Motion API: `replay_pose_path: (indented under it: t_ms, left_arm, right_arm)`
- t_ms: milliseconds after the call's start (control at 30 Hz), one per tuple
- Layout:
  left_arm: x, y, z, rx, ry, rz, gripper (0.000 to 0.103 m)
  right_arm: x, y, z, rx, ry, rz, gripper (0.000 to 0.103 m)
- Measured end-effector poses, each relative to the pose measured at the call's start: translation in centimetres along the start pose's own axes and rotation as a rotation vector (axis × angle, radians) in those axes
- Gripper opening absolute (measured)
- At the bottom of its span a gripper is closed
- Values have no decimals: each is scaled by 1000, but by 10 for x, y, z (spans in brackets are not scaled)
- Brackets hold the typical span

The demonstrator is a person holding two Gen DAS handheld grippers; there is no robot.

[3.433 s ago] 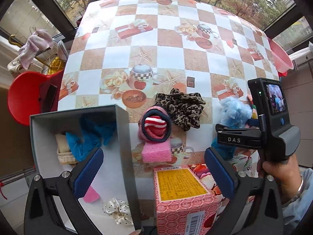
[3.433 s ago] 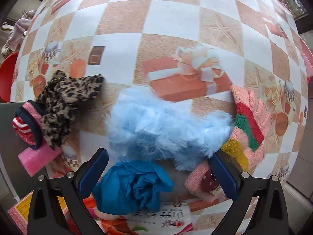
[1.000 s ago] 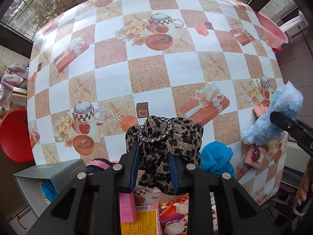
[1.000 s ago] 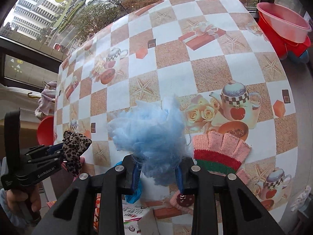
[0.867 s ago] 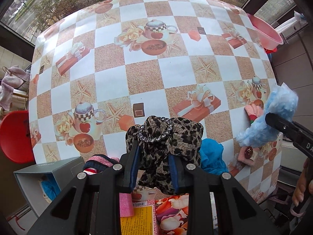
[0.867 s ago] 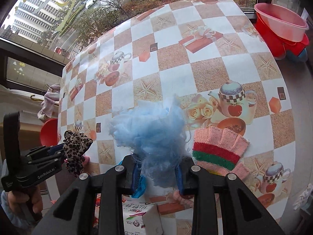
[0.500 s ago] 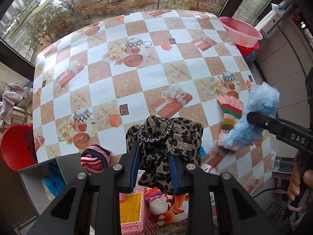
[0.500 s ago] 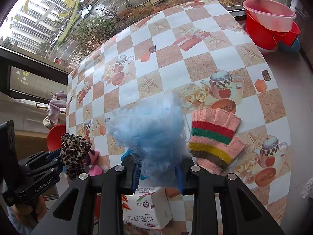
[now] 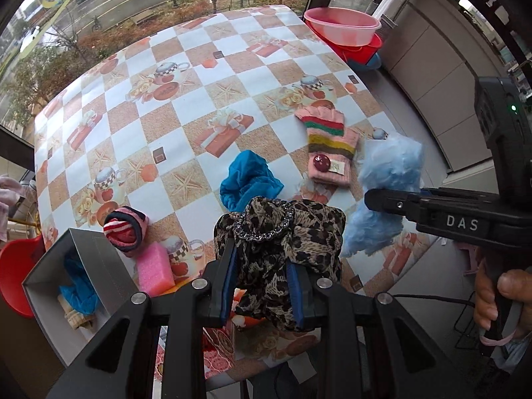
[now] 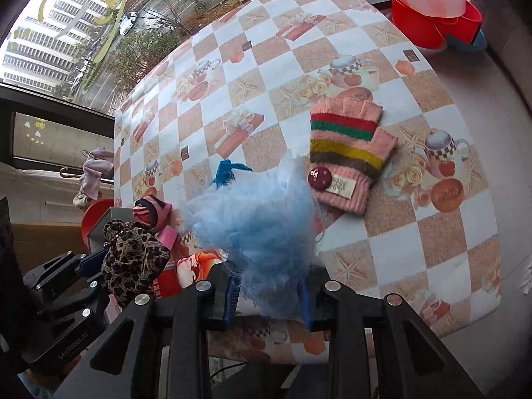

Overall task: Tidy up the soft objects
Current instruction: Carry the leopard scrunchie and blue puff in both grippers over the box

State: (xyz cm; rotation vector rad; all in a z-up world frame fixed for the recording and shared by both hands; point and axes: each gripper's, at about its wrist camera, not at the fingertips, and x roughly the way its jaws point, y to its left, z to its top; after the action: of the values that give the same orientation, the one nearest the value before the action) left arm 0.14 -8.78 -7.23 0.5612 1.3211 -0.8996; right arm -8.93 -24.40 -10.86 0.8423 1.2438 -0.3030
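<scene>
Both claws have lifted well clear of the worktop (image 9: 159, 106) since 3.4 s ago, when they hung open above the pile; each now carries a load

Left claw (image 9: 262, 282): pads clamped on the leopard-print fabric scrunchie with a beaded trim (image 9: 282, 232), held in the air near the front edge
Right claw (image 10: 267, 299): pressed onto the pale blue fluffy tuft (image 10: 259, 229), also airborne, off the right front corner

Progress (judged): early-middle. Grey open cardboard box (image 9: 96, 252) at front left already holds a teal cloth and a cream item. Two pieces in hand, not yet deposited. Left on the worktop: teal crumpled cloth (image 9: 247, 179), pink striped knit fingerless glove (image 9: 327, 143), rolled pink-and-navy striped sock (image 9: 124, 231), pink foam sponge block (image 9: 154, 267)

Room: far half of the worktop bare. Box is just beside sock and sponge, well apart from the right claw, which must cross over the left one's path. Stacked red and pink plastic basins (image 9: 342, 33) stand beyond the far right corner, out of the way
</scene>
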Motion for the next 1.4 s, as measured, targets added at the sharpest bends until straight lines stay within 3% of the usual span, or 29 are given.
replay_pose_path:
  t_ms: [300,633,1067,1400]
  left_arm:
    - [-21,0,-53,10,-4,-34,30]
    - [-53,37,-96,-62,-57,-25,30]
    - [-93,114,-152,-298,-154,15,30]
    - [-95,171,-196,-498,-172,75,30]
  right_arm:
    - [0,21,-49,6,43,-4,31]
    - [2,80,-82,-92,89,23,31]
    - [8,177,-110,-333,133,46,31]
    - [20,244,-122,-504,170,49,31]
